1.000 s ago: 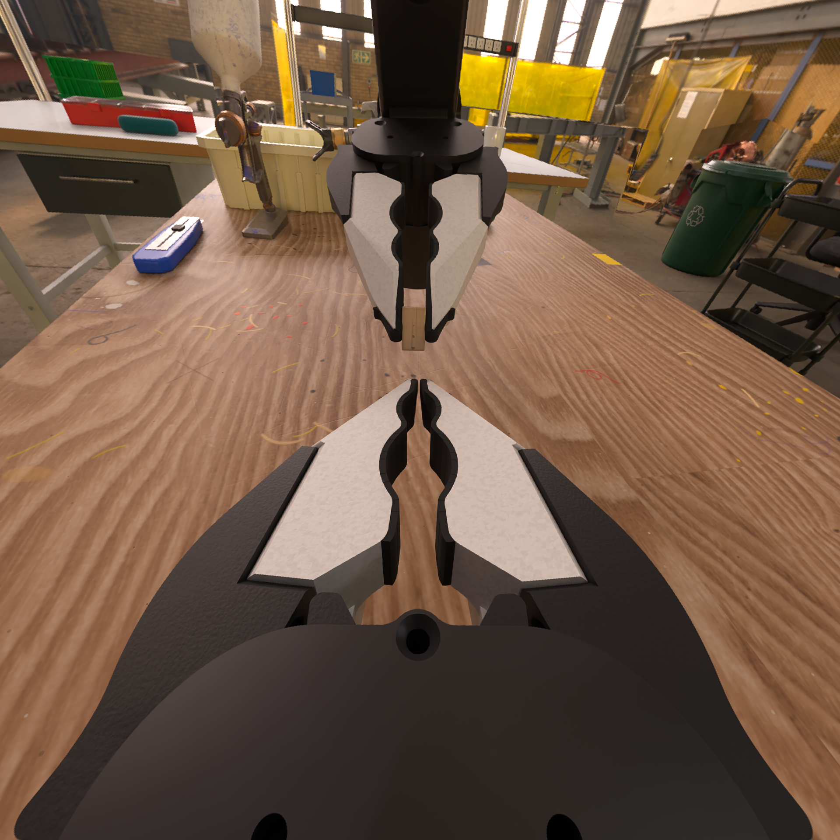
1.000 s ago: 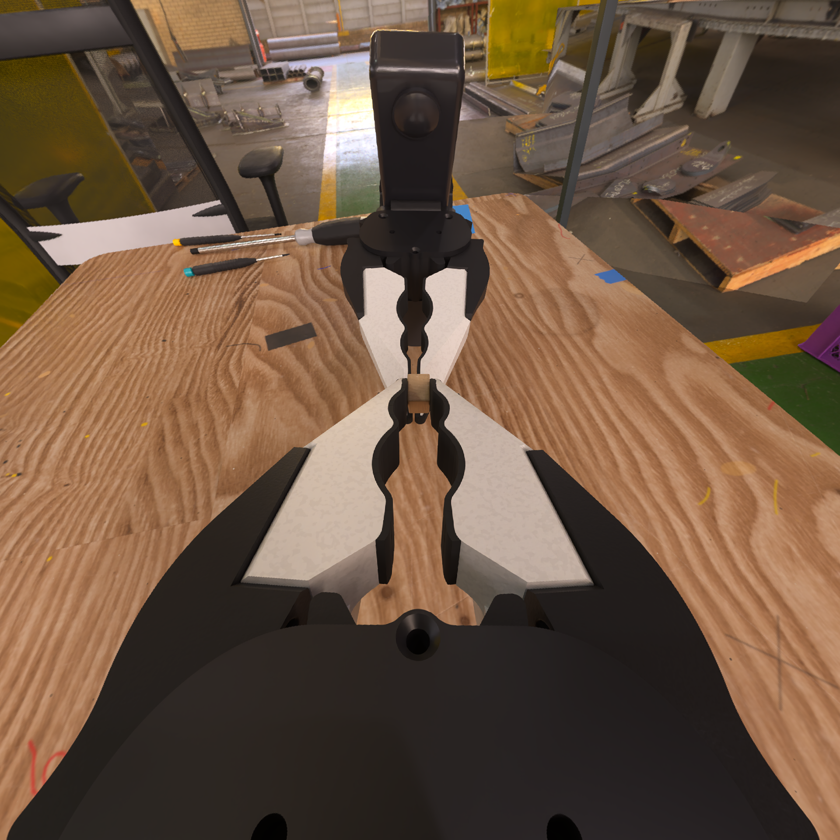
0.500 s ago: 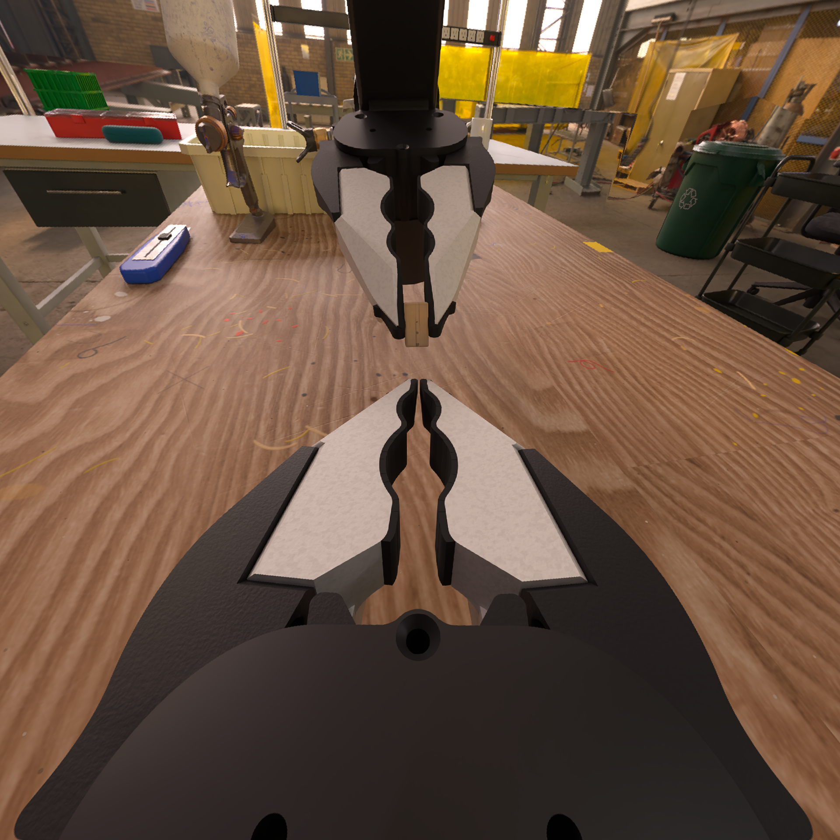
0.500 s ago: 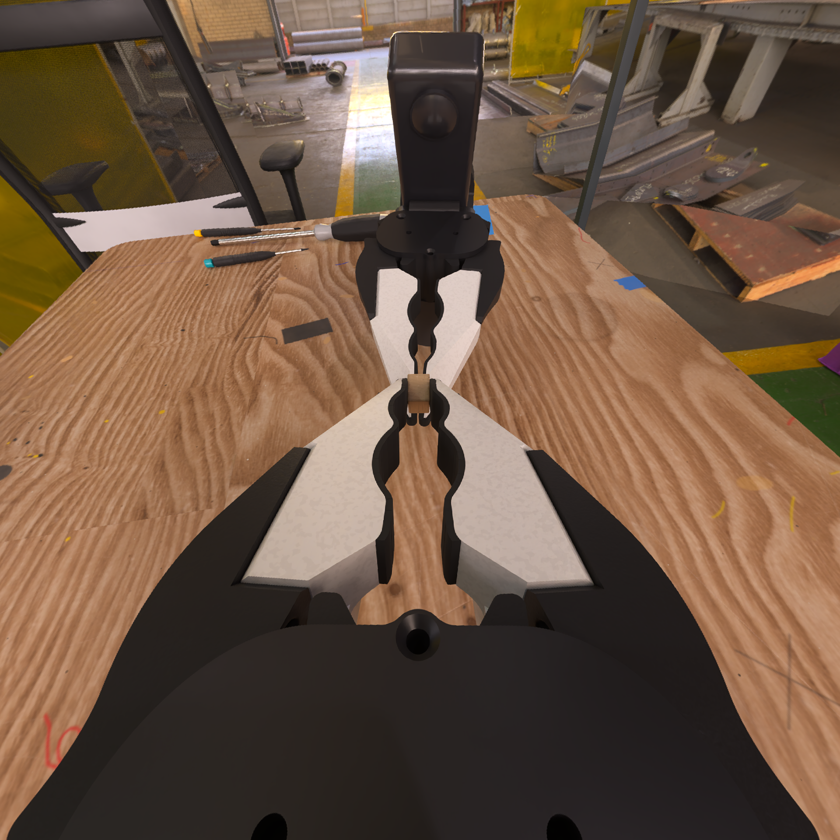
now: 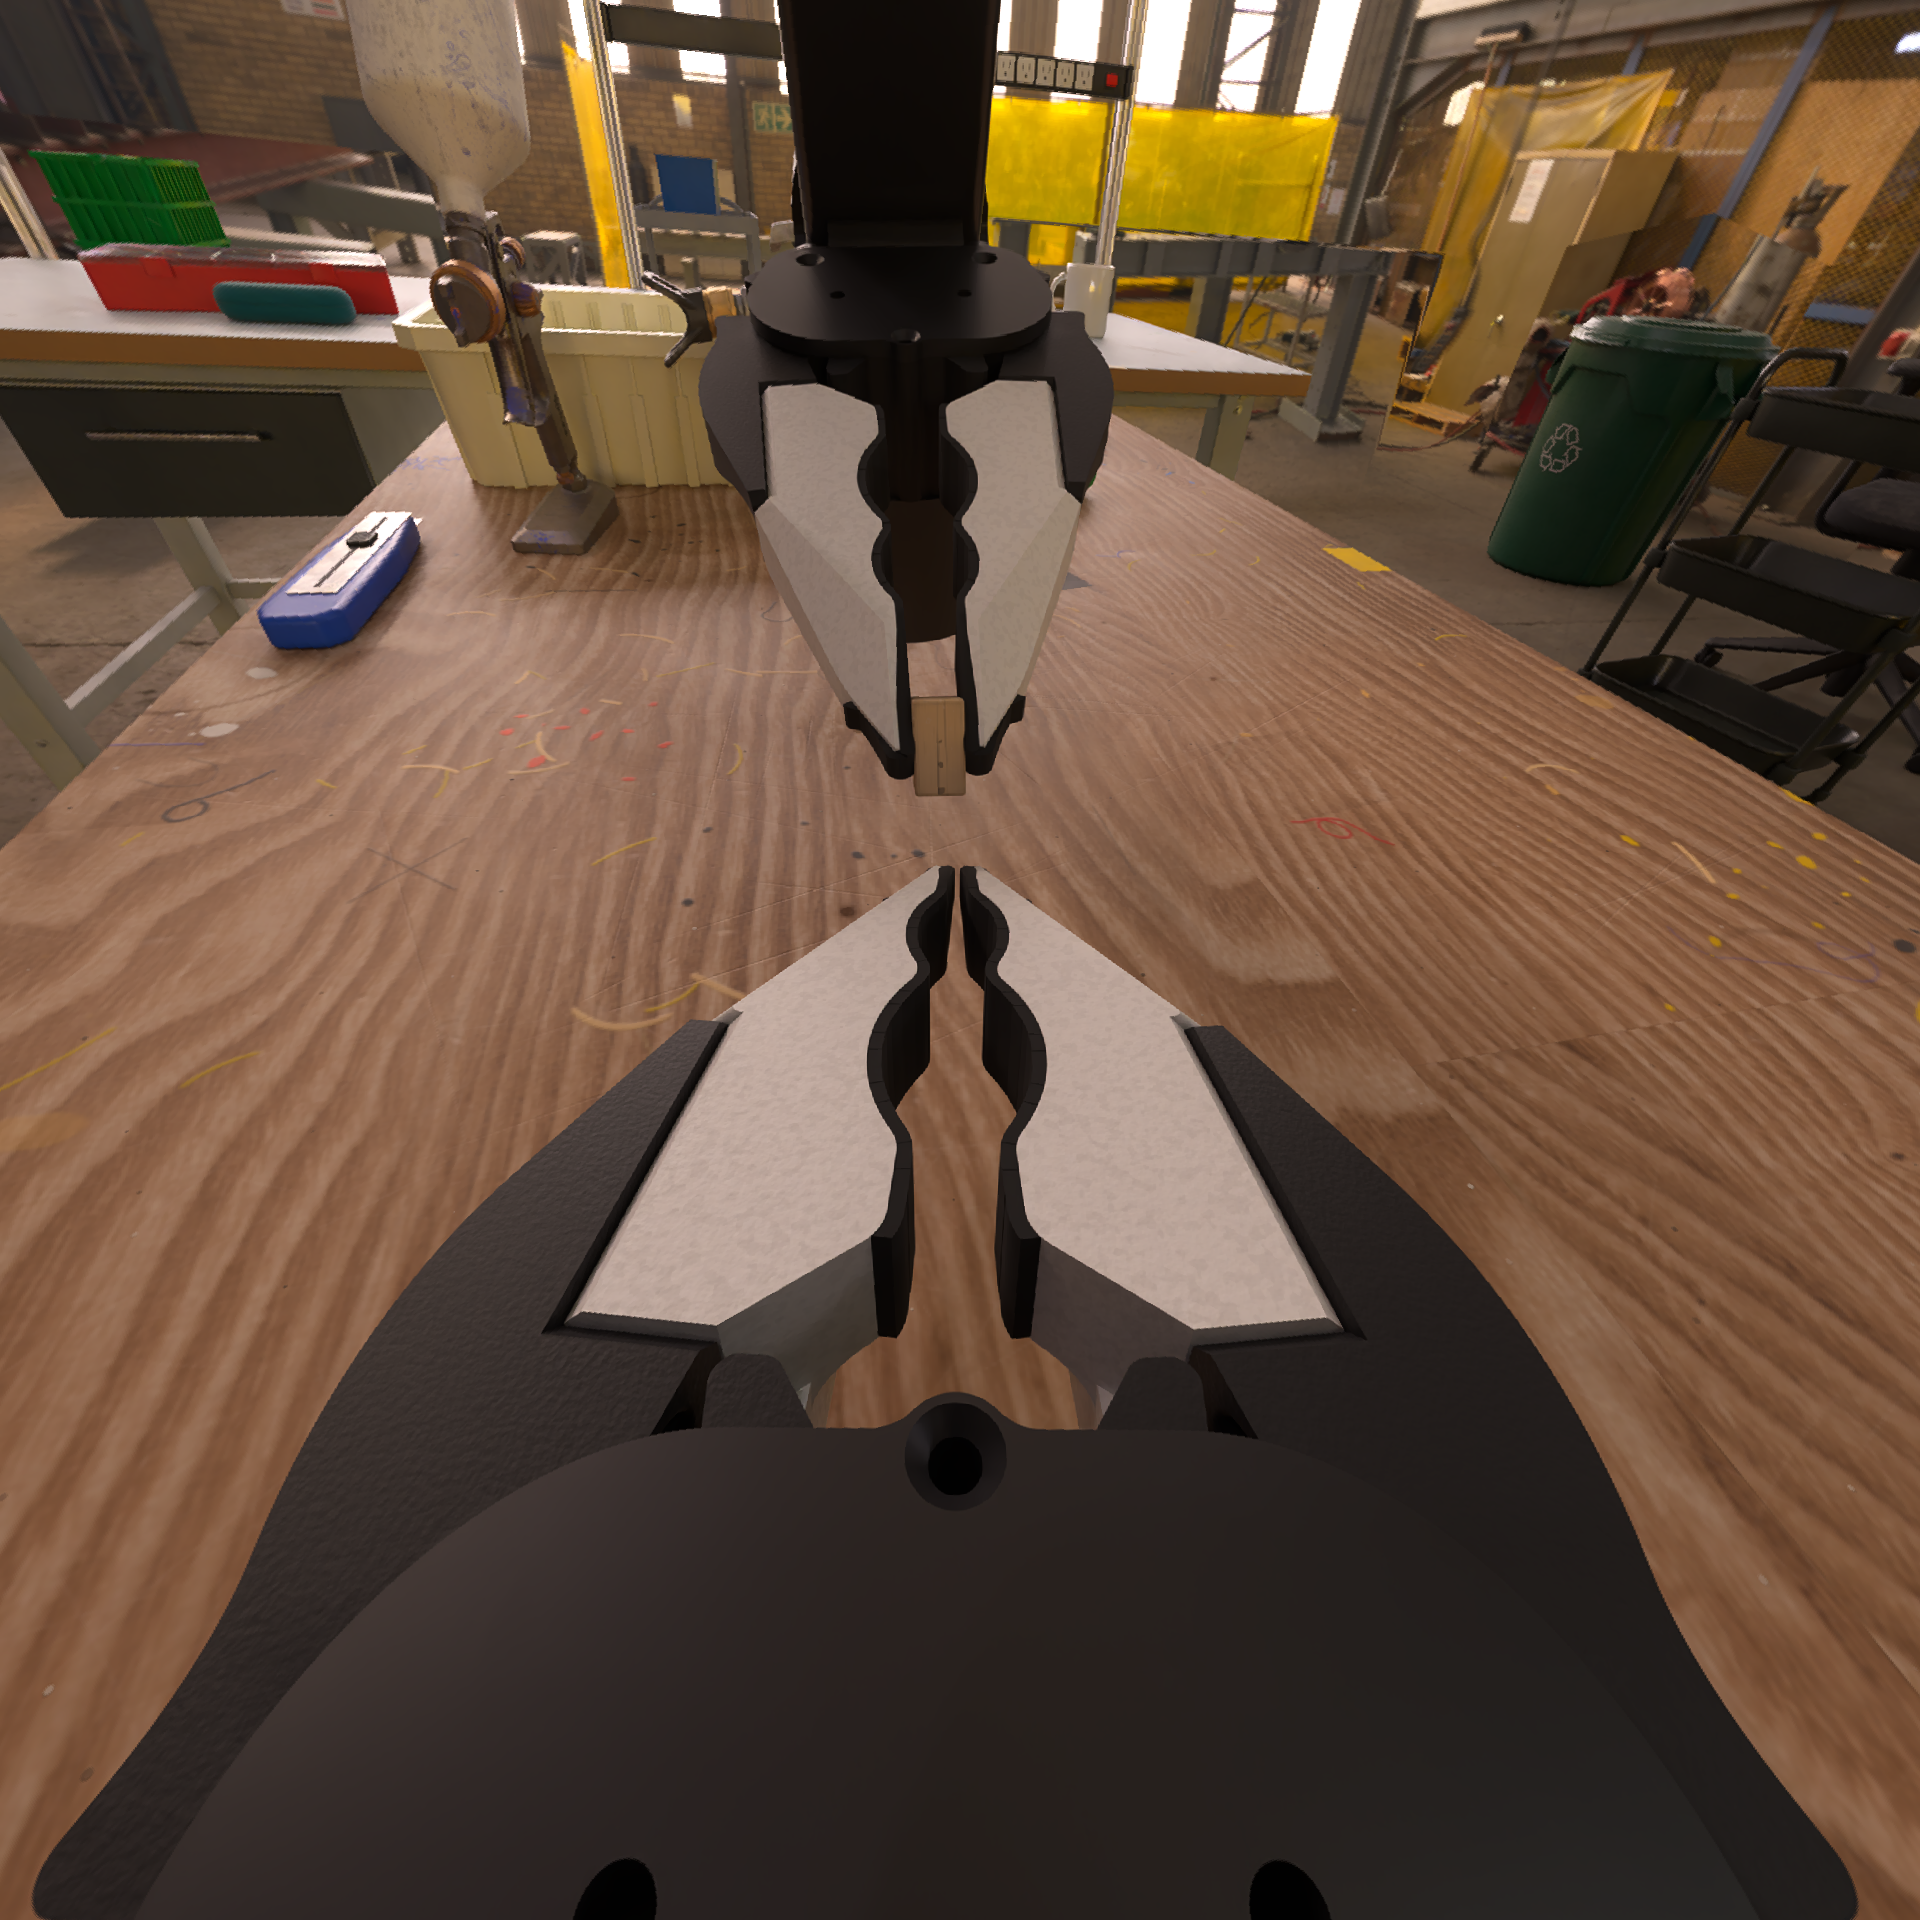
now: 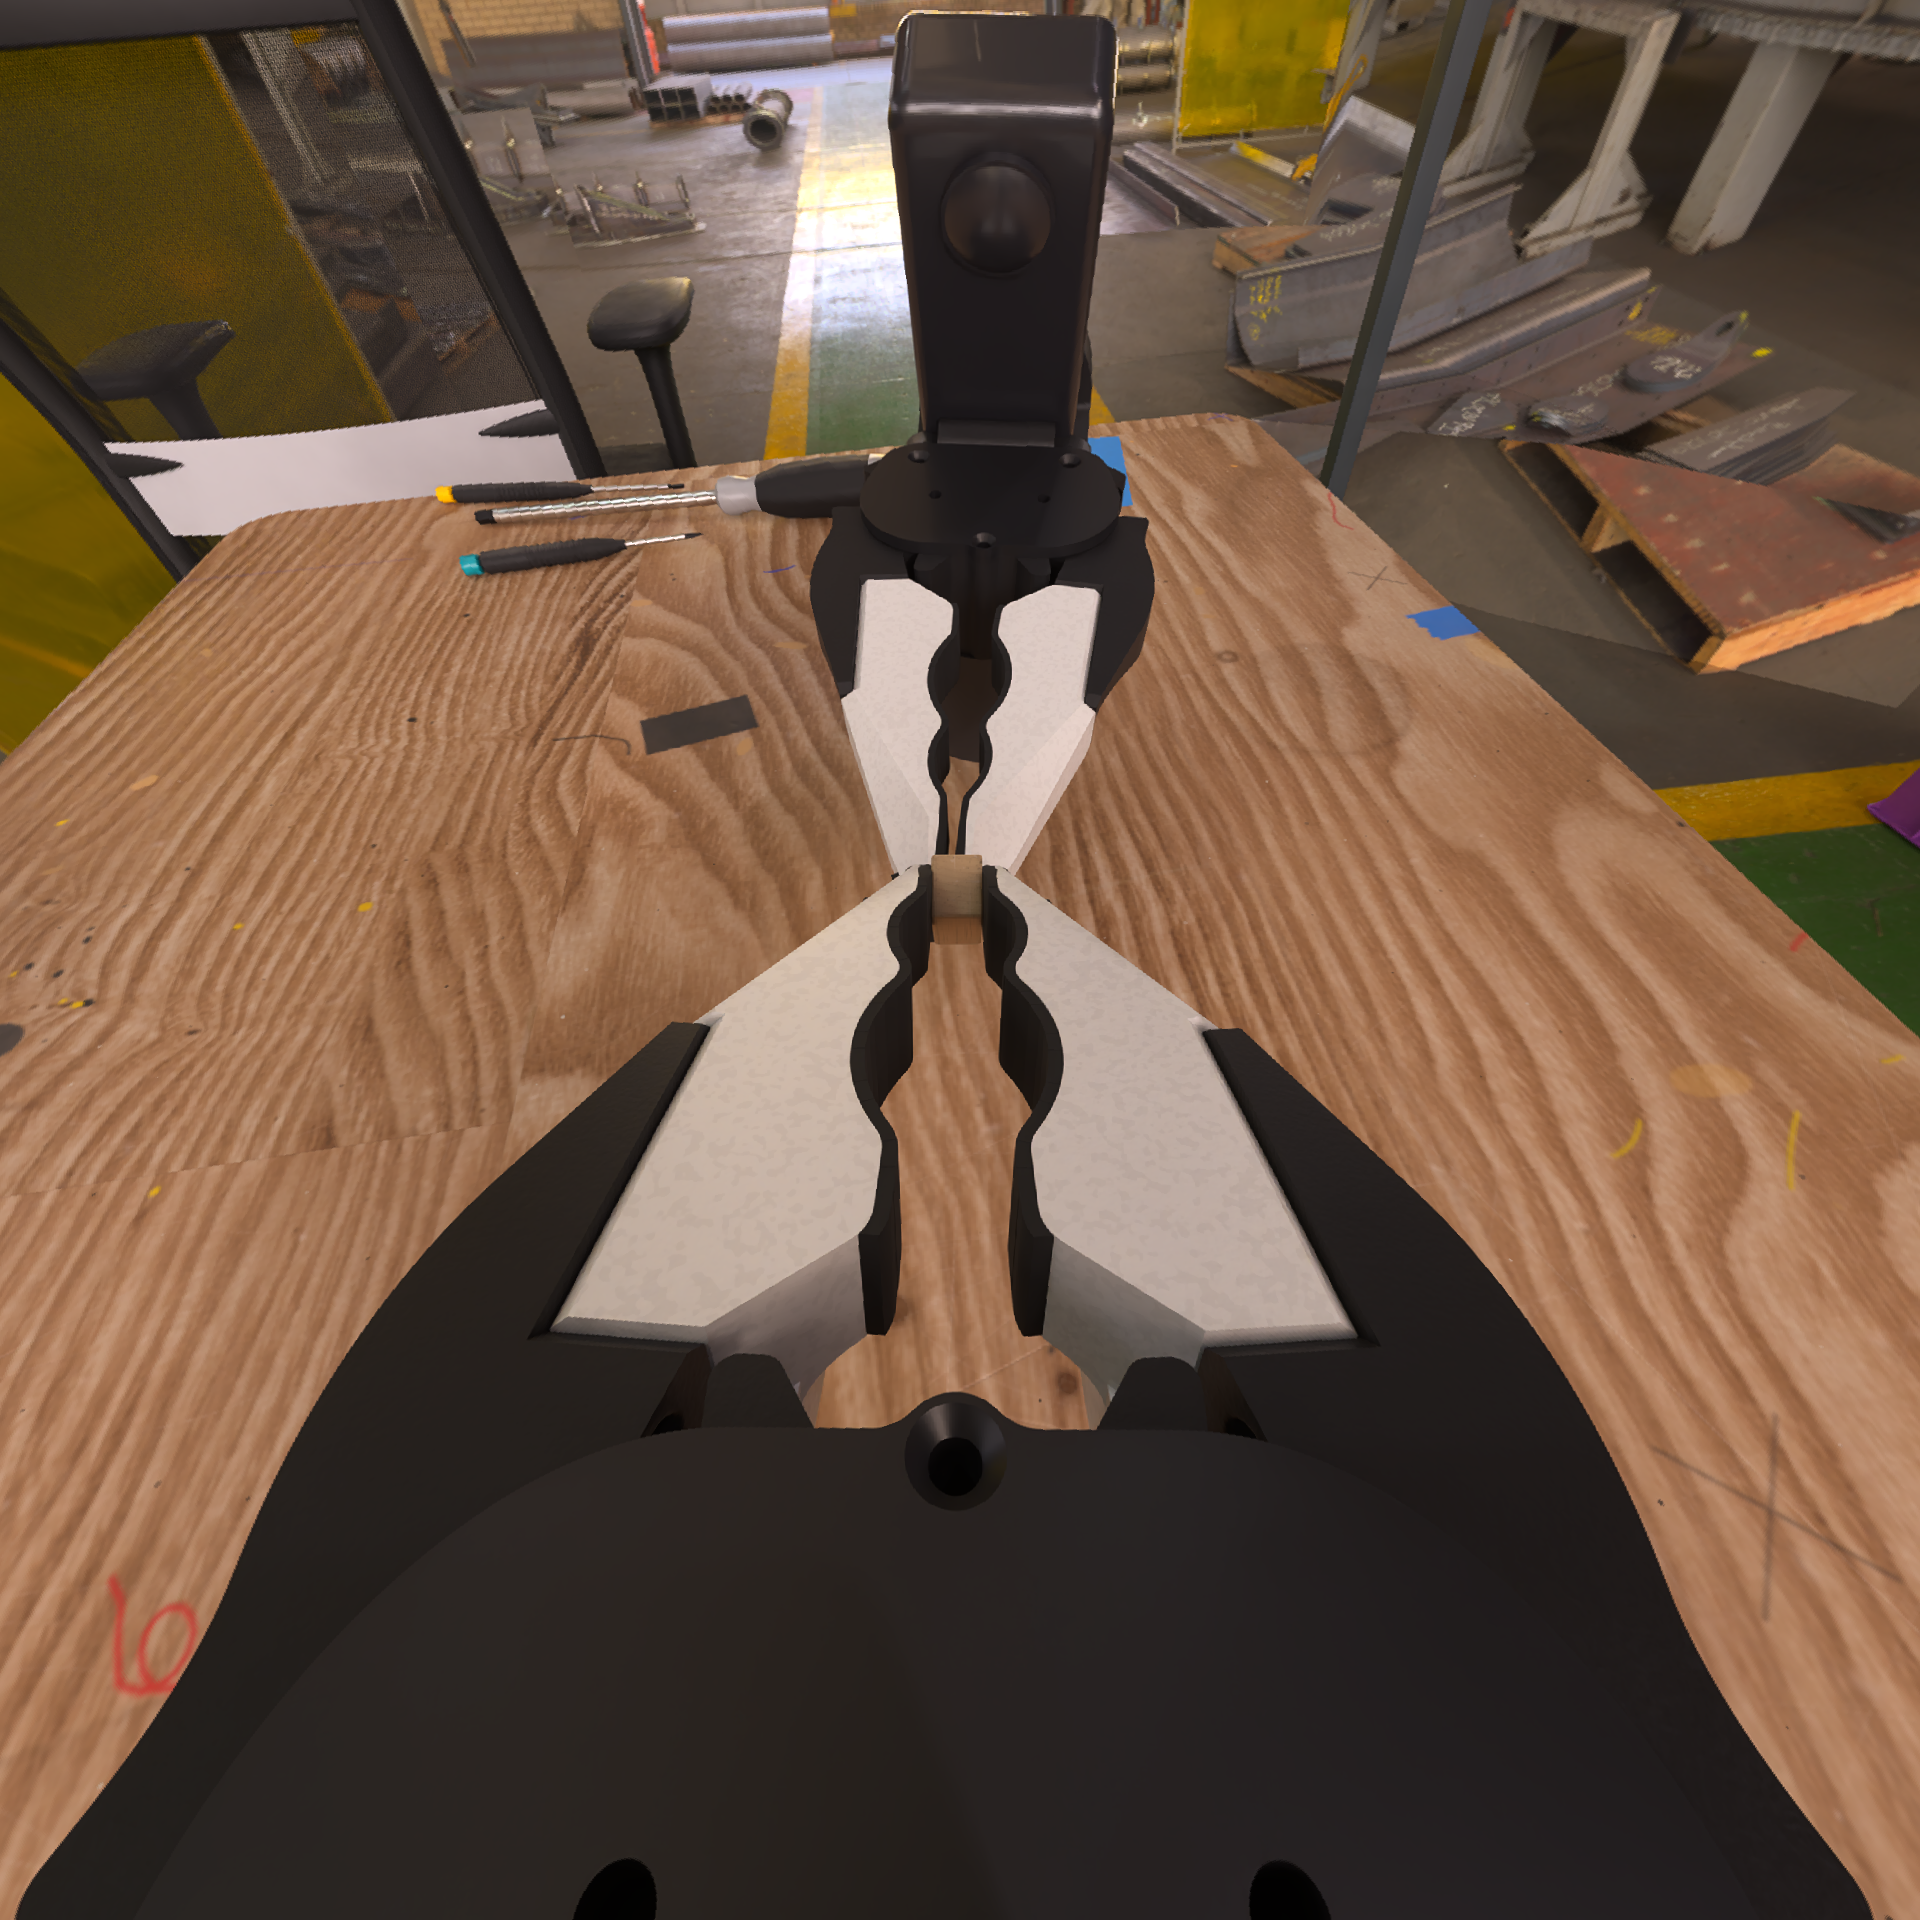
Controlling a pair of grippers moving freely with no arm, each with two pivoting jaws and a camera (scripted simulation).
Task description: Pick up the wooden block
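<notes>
Two tongs: right black-and-white gripper (image 6: 956,883) pinching small pale wooden block (image 6: 956,900) by fingertips only, risking slipping onto plywood table (image 6: 1351,987); left black-and-white gripper (image 5: 954,875) clenched, empty

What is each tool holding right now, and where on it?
The right tool pinches the wooden block by its two side faces, right at its fingertips. The left tool is shut and holds nothing.

Bare tabletop (image 5: 1351,1039) lies open on both sides of the two facing grippers, with only a blue box cutter (image 5: 338,582) and screwdrivers (image 6: 561,556) near its far edges.
</notes>
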